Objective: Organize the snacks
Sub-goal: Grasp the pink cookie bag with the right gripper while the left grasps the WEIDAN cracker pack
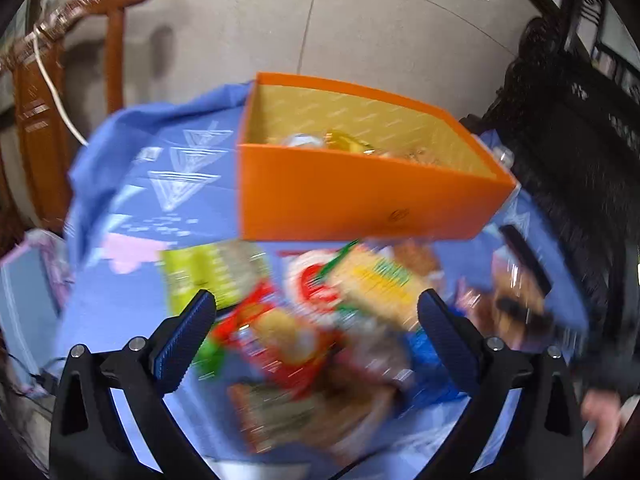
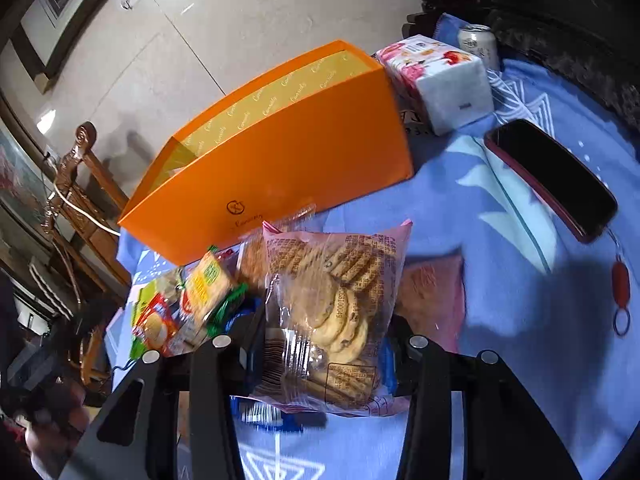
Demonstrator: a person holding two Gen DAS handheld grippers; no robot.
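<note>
An open orange box (image 1: 360,200) with a gold lining stands on the blue cloth, with a few snacks inside (image 1: 344,142). It also shows in the right wrist view (image 2: 288,160). My left gripper (image 1: 316,320) is open and empty above a blurred pile of snack packets (image 1: 304,320). My right gripper (image 2: 320,344) is shut on a clear pink-edged bag of cookies (image 2: 336,304), held just above the cloth in front of the box. The snack pile (image 2: 188,304) lies to its left.
A black phone (image 2: 556,176) with a red charm lies on the blue cloth (image 2: 500,240) at right. A flowered tissue pack (image 2: 440,80) and a drink can (image 2: 478,42) stand behind the box. A wooden chair (image 1: 52,92) stands at the left.
</note>
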